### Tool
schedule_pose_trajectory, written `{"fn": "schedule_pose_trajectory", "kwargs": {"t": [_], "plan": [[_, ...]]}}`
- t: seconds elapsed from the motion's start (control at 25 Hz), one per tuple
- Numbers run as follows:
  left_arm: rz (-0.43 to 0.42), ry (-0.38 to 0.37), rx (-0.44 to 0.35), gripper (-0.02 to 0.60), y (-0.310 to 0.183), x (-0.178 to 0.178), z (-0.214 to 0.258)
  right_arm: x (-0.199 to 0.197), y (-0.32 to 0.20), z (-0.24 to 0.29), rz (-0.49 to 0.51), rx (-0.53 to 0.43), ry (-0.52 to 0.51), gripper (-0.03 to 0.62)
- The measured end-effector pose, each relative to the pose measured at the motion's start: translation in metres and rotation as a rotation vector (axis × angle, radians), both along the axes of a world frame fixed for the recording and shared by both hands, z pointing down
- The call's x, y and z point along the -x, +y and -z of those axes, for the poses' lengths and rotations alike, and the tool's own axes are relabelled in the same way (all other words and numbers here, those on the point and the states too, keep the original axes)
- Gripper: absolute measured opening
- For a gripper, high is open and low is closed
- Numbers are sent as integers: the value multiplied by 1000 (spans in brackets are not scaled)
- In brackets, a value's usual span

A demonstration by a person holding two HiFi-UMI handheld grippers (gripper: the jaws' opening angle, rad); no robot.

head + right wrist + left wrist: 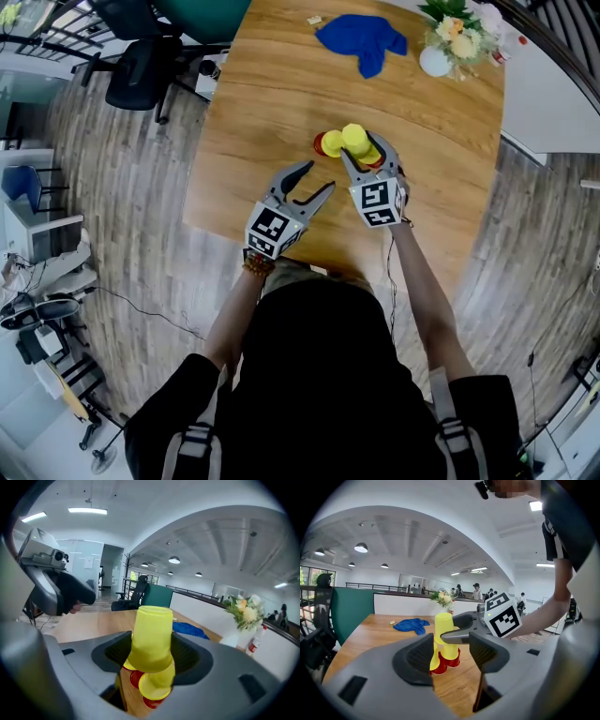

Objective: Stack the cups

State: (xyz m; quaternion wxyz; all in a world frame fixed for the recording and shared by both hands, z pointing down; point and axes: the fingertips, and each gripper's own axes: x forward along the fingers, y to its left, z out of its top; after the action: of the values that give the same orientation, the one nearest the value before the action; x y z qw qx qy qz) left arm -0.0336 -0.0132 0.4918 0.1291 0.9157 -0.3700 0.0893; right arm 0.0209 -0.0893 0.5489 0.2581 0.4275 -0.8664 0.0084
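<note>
Your right gripper clasped the yellow cup mid-wall — light, thin, likely crushable. Your left gripper gaped empty.

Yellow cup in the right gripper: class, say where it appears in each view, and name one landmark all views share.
Head view: yellow cup just above centre, in the right gripper.
Left gripper view: cup centre, beyond the open jaws.
Right gripper view: cup centre, between the jaws.
Shared landmark: blue cloth.

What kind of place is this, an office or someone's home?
Most likely an open-plan office: a swivel chair by the wooden table, rows of ceiling lamps, and people standing farther back.
</note>
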Motion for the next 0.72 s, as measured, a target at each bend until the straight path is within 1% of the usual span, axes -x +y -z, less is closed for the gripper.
{"fn": "schedule_pose_trajectory", "kwargs": {"t": [0.16, 0.4, 0.56, 0.72], "plan": [[-3, 0, 7, 258, 3, -3, -2, 2, -5, -6, -17, 18, 16, 278], [-12, 4, -5, 258, 0, -7, -1, 1, -10, -13, -22, 45, 34, 281], [-13, -12, 8, 258, 0, -5, -3, -3, -8, -19, -30, 77, 59, 279], [-14, -8, 4, 258, 0, -5, -4, -8, -5, -23, -45, 107, 49, 278]]}}
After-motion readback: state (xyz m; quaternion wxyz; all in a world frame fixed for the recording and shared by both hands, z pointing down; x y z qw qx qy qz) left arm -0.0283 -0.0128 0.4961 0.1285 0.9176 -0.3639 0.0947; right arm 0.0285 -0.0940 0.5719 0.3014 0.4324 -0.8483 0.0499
